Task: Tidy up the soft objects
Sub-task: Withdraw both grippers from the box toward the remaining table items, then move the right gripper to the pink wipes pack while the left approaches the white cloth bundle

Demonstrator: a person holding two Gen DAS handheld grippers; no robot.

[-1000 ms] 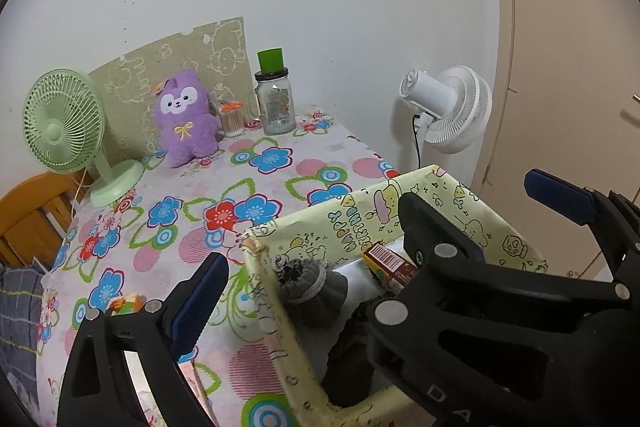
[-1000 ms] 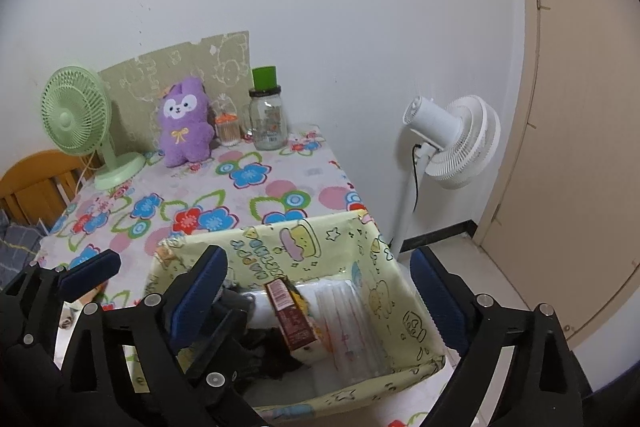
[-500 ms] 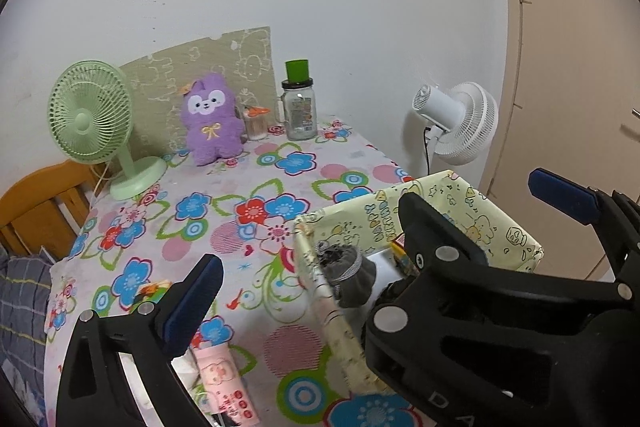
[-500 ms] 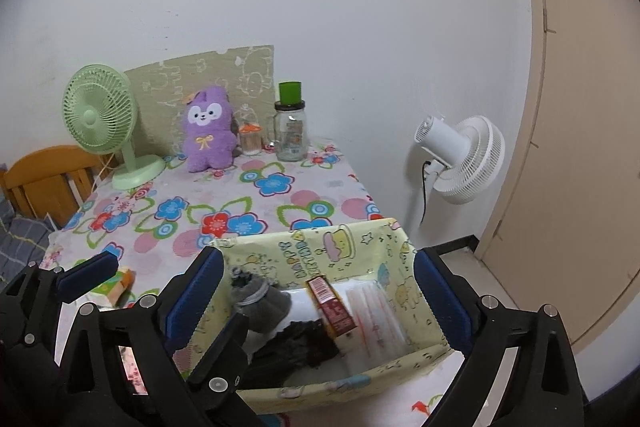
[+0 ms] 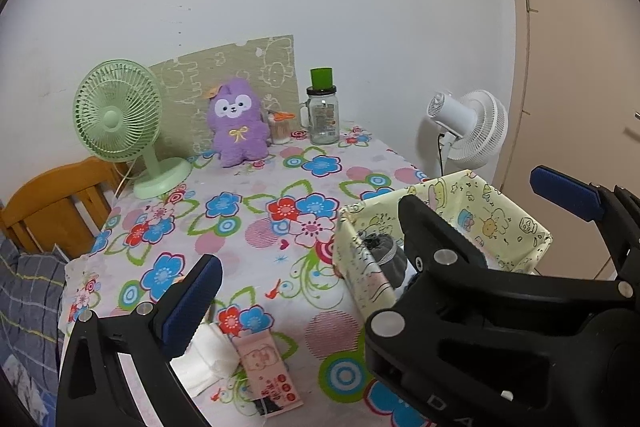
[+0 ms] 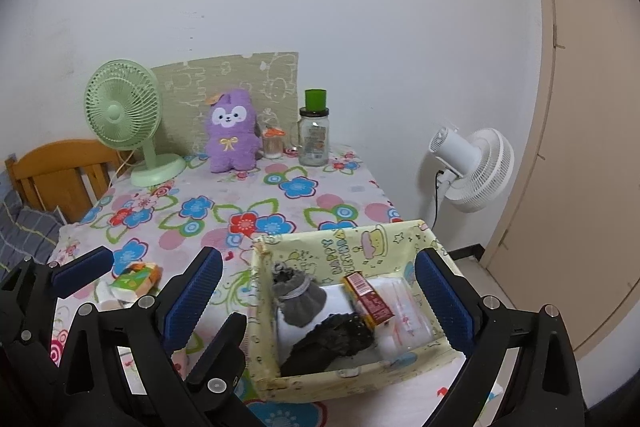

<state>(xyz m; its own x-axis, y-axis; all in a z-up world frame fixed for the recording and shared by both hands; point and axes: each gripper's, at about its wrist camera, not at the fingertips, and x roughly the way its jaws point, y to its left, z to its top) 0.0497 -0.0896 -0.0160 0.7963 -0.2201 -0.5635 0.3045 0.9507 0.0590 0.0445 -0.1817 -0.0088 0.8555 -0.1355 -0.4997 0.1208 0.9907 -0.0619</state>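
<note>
Gaping empty, both tongs [image 5: 376,239] [image 6: 320,295]; pink packet [image 5: 267,371] only in left view.

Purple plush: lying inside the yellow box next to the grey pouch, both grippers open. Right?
Not quite. The purple plush stands at the back of the table by the green fan, not in the yellow box, per the right wrist view. Rest holds.

"HAPPY" on yellow box [image 6: 348,255] wall

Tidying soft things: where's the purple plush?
In both views the purple plush stands at the table's far edge, between the green fan and the jar.
</note>
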